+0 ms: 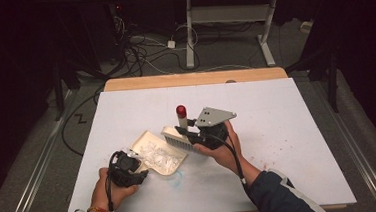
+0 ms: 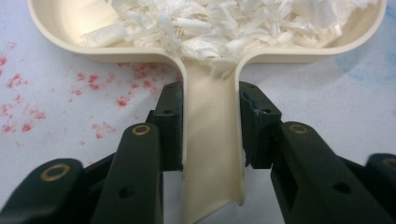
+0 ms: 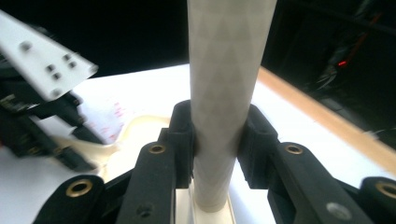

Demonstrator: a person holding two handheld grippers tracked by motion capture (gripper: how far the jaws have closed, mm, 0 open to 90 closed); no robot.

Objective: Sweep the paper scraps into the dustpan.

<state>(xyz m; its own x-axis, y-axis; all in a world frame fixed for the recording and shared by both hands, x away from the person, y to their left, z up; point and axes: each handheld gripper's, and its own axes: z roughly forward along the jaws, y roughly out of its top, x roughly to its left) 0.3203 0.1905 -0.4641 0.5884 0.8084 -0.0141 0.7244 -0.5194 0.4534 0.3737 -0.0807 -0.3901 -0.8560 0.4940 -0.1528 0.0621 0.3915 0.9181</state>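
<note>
Left gripper (image 2: 210,135), low at the counter's (image 1: 289,144) near edge, clamps the shred-filled dustpan's (image 2: 70,28) handle; right gripper (image 3: 217,135), raised mid-counter, grips the upright brush (image 1: 181,129) handle beside it.

White-topped table (image 1: 288,129), wooden edge showing along far side. Cream dustpan (image 1: 154,153) lies flat on near-left part of surface, pan heaped with white paper shreds (image 1: 159,157), handle pointing toward near edge. Red speckles (image 2: 107,88) stain surface beside dustpan handle. Faint blue smudge (image 1: 177,176) marks surface just near side of pan. Table stands on grey floor (image 1: 39,161).
</note>
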